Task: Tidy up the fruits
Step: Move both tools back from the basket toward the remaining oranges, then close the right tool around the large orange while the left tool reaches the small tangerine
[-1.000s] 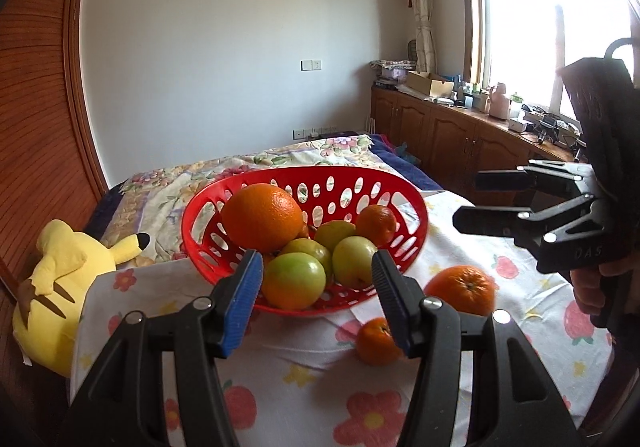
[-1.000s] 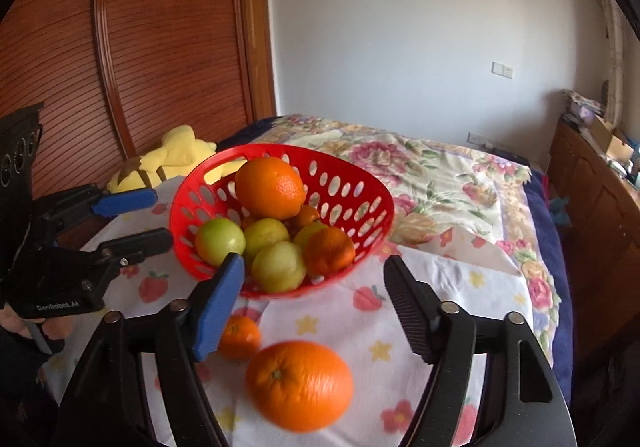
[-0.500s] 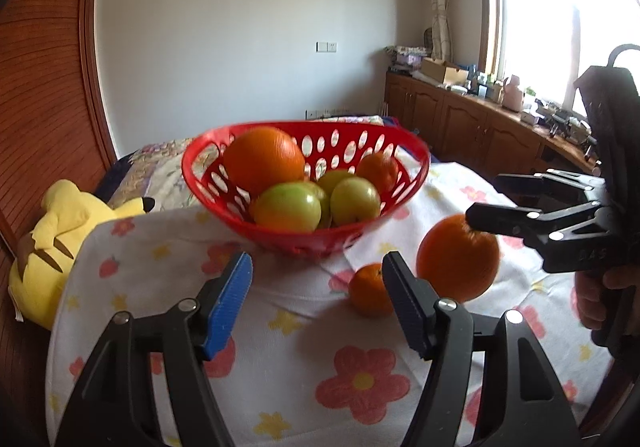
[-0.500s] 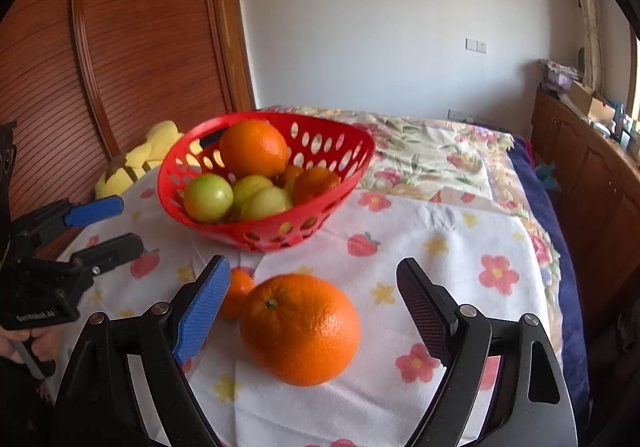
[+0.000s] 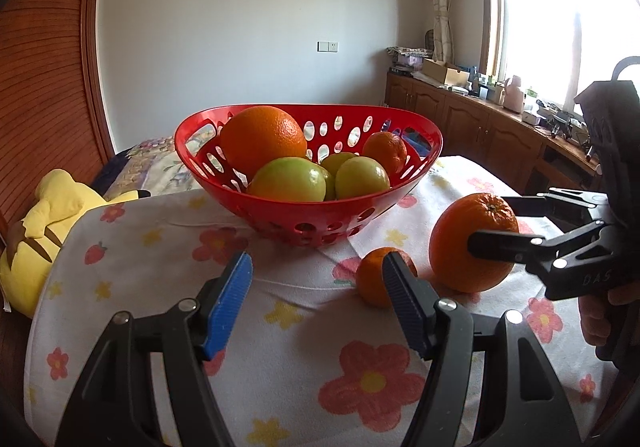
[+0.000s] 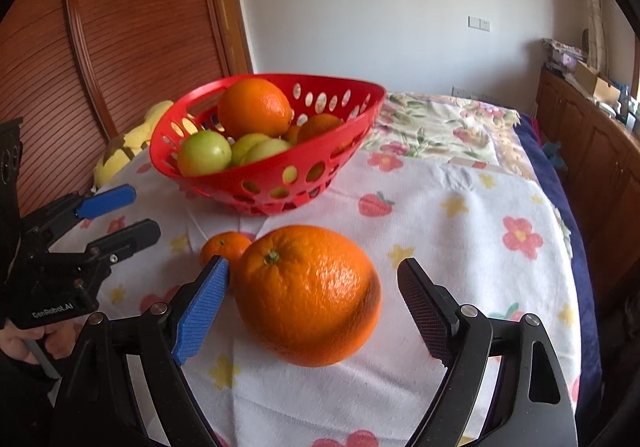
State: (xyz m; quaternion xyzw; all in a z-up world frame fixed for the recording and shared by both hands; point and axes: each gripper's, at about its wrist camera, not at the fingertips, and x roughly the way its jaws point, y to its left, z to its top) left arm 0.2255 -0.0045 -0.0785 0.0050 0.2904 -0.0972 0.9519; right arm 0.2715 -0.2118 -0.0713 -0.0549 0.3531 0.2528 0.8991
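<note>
The right tool (image 6: 312, 295) stands wide, its blue-padded finger and its black finger on either side of a large round orange (image 6: 308, 295) that rests on the white flower-printed cloth (image 6: 460, 231) covering the surface. Neither pad presses on the fruit — a clear gap shows on the black side, and the blue pad sits just beside the peel. The jaws reached this spread a moment ago and now hold it.

The left tool (image 5: 316, 295) is about half open with only cloth between its fingers, and its jaws likewise widened a moment ago before settling. A small round mandarin (image 5: 376, 279) lies just past its right finger, partly hidden by that finger's blue pad, and sits just beside the large orange. In the right wrist view the same mandarin peeks out from behind the blue pad, near the large orange's left side.

Further back on the cloth stands a red perforated plastic basket (image 5: 304, 223). It holds a big orange (image 5: 262, 145) on top, several pale green round fruits (image 5: 288, 181) below it and a smaller orange fruit (image 5: 384, 153) toward the right — all inside the rim.

At the left edge of the surface lies a yellow plush toy (image 5: 36, 231). A person's hand (image 6: 24, 343) grips the handle of the left tool.
</note>
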